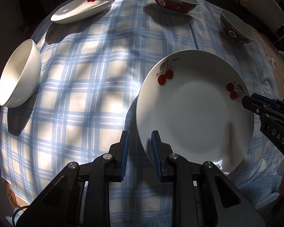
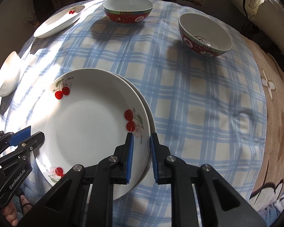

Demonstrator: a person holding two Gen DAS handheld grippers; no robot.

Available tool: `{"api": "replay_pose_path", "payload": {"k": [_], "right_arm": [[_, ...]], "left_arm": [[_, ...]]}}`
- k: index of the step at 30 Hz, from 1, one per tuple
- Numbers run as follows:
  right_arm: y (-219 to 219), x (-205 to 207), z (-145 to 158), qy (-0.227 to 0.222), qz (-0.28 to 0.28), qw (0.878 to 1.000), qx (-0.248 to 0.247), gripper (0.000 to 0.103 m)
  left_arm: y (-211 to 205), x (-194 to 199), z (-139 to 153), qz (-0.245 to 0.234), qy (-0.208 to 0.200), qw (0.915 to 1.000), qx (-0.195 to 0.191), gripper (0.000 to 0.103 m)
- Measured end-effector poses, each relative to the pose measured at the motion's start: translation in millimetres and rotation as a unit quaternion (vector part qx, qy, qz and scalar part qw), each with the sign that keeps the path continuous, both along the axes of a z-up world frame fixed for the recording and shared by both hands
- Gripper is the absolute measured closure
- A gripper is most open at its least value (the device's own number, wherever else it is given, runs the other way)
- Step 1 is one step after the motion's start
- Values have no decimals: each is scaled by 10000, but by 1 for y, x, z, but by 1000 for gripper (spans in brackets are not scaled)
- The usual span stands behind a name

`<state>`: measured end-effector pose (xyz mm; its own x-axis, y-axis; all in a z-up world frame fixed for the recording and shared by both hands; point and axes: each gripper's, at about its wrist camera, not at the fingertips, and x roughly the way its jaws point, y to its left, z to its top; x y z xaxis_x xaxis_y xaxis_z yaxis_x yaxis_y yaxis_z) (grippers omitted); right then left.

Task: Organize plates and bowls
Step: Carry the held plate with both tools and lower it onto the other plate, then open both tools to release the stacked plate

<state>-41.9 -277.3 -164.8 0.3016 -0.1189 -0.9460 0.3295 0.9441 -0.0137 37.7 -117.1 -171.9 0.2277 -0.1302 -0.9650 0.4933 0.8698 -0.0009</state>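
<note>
Two white cherry-print plates are stacked near the front of the table, the top plate (image 2: 89,124) sitting slightly left of the lower plate (image 2: 150,113). My right gripper (image 2: 142,151) stands open over their right rims, which lie between its pads without being pressed. My left gripper (image 1: 140,149) is open at the top plate's (image 1: 195,109) left edge, with the rim just inside its right pad. A third cherry plate (image 2: 56,22) lies far left. A white bowl (image 1: 19,73) sits at the left edge. Two red patterned bowls (image 2: 127,9) (image 2: 204,34) stand at the back.
A blue checked cloth (image 2: 179,104) covers the table. A beige floral blanket (image 2: 278,113) shows at its right side, and a white cushion (image 2: 270,19) lies beyond. The cloth's left edge runs close to the white bowl (image 2: 7,73).
</note>
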Motion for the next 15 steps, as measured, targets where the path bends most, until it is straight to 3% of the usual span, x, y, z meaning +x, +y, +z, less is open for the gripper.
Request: {"api": "replay_pose_path", "payload": {"k": [15], "right_arm": [[-20, -5, -5, -43, -313, 9981, 535, 77]], "left_arm": [[4, -4, 13, 53, -182, 9998, 66, 79]]}}
